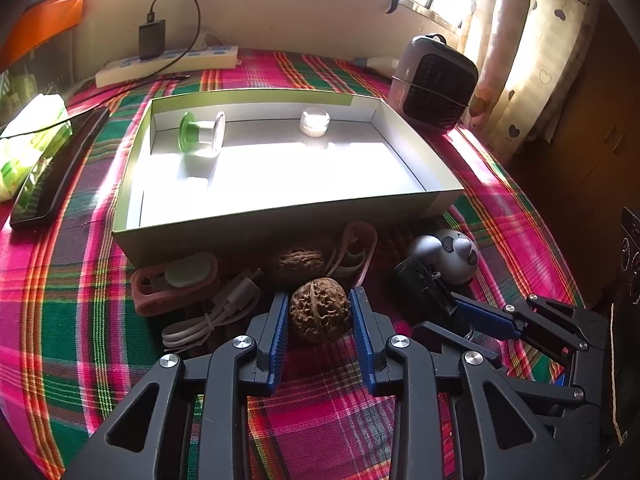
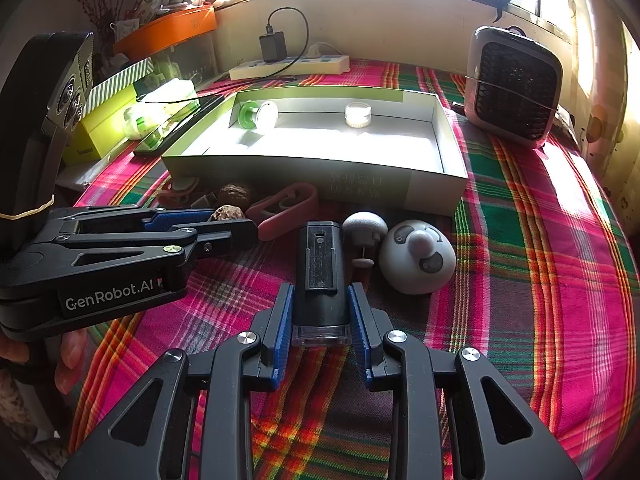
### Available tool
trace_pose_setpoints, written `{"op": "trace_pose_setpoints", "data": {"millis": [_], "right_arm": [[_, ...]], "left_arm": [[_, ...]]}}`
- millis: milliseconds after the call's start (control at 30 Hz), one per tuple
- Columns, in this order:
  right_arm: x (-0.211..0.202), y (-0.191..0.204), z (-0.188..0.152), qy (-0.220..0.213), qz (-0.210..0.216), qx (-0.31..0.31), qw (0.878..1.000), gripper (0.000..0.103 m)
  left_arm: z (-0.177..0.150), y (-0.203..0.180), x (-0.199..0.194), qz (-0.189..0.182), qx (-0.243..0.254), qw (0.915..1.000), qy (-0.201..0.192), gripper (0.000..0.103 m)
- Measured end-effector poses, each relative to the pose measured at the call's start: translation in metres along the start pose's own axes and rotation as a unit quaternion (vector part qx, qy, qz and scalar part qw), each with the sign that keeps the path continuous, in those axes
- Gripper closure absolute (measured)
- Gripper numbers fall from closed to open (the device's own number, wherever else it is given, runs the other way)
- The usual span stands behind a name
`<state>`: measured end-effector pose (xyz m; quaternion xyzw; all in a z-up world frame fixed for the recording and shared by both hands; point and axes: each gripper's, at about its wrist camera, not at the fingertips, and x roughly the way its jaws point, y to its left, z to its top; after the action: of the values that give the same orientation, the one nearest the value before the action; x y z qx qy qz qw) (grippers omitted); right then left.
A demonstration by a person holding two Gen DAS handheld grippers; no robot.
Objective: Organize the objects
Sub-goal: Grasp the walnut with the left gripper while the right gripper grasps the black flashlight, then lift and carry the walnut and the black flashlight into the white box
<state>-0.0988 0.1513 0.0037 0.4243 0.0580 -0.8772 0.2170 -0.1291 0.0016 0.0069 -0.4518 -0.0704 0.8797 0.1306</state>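
A shallow open box [image 1: 280, 210] [image 2: 320, 168] sits on the plaid cloth and holds a green-based cup [image 1: 202, 132] [image 2: 258, 114] and a small clear jar [image 1: 315, 121] [image 2: 358, 115]. My left gripper [image 1: 320, 316] [image 2: 224, 220] is shut on a walnut [image 1: 320, 310] [image 2: 227, 213] in front of the box. A second walnut [image 1: 298, 264] [image 2: 236, 192] lies behind it. My right gripper [image 2: 320, 312] [image 1: 452, 300] is shut on a black flashlight-like device [image 2: 320, 272] [image 1: 424, 280].
Pink clips [image 1: 172, 280] [image 2: 286, 208], a white cable [image 1: 216, 312] and a grey panda toy [image 1: 456, 254] [image 2: 416, 256] lie before the box. A small heater [image 1: 434, 84] [image 2: 514, 86], a power strip [image 1: 168, 64] [image 2: 290, 66], a phone [image 1: 60, 168] and tissues [image 1: 28, 140] surround it.
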Motion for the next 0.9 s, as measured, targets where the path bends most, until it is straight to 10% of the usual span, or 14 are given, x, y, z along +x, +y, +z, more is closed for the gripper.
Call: {"op": "trace_pose_setpoints", "data": {"millis": [900], "right_arm": [[-0.0038, -0.0008, 0.0011, -0.008, -0.001, -0.001, 1.0, 0.074]], "left_arm": [[-0.0029, -0.0031, -0.0069, -0.002, 0.007, 1.0, -0.002, 0.075]]}}
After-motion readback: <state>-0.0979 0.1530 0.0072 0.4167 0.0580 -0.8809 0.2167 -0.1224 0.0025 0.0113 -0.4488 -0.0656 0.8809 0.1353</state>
